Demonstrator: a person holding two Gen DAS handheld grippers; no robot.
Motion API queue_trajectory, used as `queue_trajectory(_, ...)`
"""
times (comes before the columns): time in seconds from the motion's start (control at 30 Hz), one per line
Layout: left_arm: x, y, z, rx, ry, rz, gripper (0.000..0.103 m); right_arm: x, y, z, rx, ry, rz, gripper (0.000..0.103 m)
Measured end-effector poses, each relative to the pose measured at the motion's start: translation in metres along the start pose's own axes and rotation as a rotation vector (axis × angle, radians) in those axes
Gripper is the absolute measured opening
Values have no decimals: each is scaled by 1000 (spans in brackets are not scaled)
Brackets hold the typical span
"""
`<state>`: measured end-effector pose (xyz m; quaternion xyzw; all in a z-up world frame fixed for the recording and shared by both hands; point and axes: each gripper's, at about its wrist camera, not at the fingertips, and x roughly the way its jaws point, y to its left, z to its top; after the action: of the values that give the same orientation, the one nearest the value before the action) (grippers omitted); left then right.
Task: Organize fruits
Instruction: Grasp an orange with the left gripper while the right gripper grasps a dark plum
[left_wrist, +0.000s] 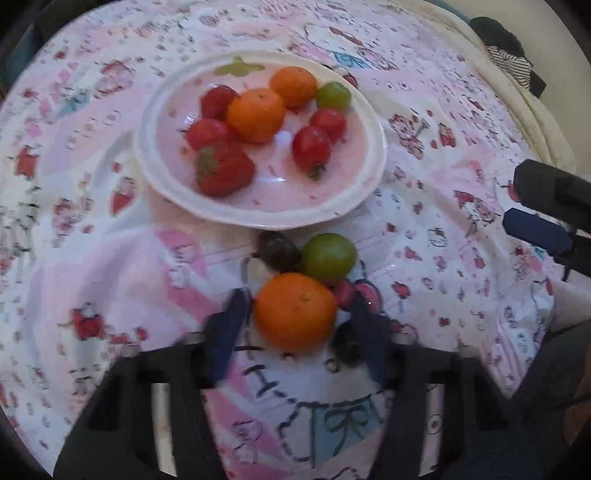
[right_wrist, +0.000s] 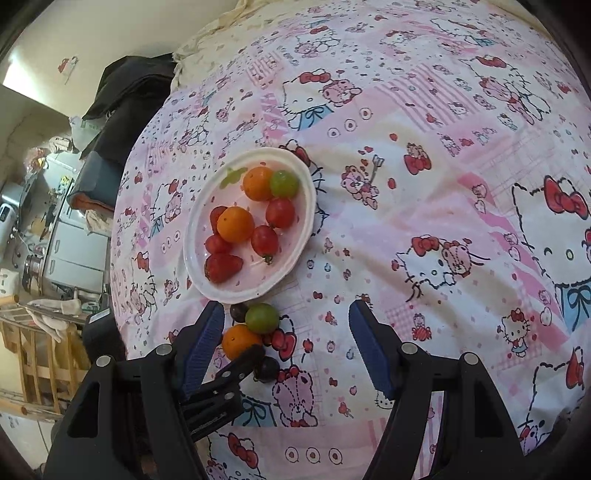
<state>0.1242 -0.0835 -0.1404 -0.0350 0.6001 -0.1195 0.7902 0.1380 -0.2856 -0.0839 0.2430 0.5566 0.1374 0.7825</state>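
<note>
Left wrist view: the left gripper (left_wrist: 299, 314) is set around a loose tangerine (left_wrist: 295, 311) on the bed sheet (left_wrist: 110, 258), just short of the plate (left_wrist: 369, 147).
Left jaws: partly closed, flanking the tangerine; firm contact cannot be told.
Neighbours: a green grape (left_wrist: 328, 255) and a dark grape (left_wrist: 277, 250) lie touching it.
Right wrist view: the right gripper (right_wrist: 286, 347) is held wide open and empty over the sheet, beside the loose fruit.
Handling: the tangerine is judged light, round, slightly soft; it is best held gently across its widest part.
</note>
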Motion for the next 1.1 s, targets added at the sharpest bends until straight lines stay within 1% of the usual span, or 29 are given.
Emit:
queue_trajectory(0.1,0,3,0,-13,3,-10,38,1,-2,0,6,4,-9,73)
queue_trajectory(0.17,-6,5,-2,0,1,11,38,3,-2,0,5,13,-12,73)
queue_trajectory(0.27,-23,15,-6,-19,-13,25,38,11,1,-2,-7,45,-17,73)
queue_trajectory(0.37,-43,31,-9,-59,-38,65,38,28,10,-7,-57,105,-46,73)
queue_trajectory(0.43,-53,45,-11,-104,-47,79,38,44,17,-15,-101,159,-61,71)
queue_trajectory(0.5,-62,60,-12,-165,-52,80,38,57,24,-24,-149,200,-74,59)
queue_trajectory(0.53,-66,67,-14,-187,-56,91,38,64,29,-28,-172,220,-78,56)
queue_trajectory(0.6,-73,75,-19,-219,-61,106,38,76,38,-37,-222,249,-91,47)
queue_trajectory(0.7,-80,82,-24,-246,-66,106,38,86,52,-47,-321,248,-152,45)
queue_trajectory(0.83,-85,83,-29,-257,-74,99,38,95,66,-58,-431,243,-202,43)
queue_trajectory(0.93,-85,81,-31,-253,-77,102,38,100,73,-67,-519,224,-257,36)
queue_trajectory(0.97,-85,81,-31,-252,-77,104,38,101,73,-69,-536,219,-265,29)
queue_trajectory(1.0,-84,80,-30,-251,-77,105,38,101,74,-70,-548,212,-272,25)
queue_trajectory(1.1,-84,79,-29,-250,-84,109,38,100,75,-71,-570,202,-268,25)
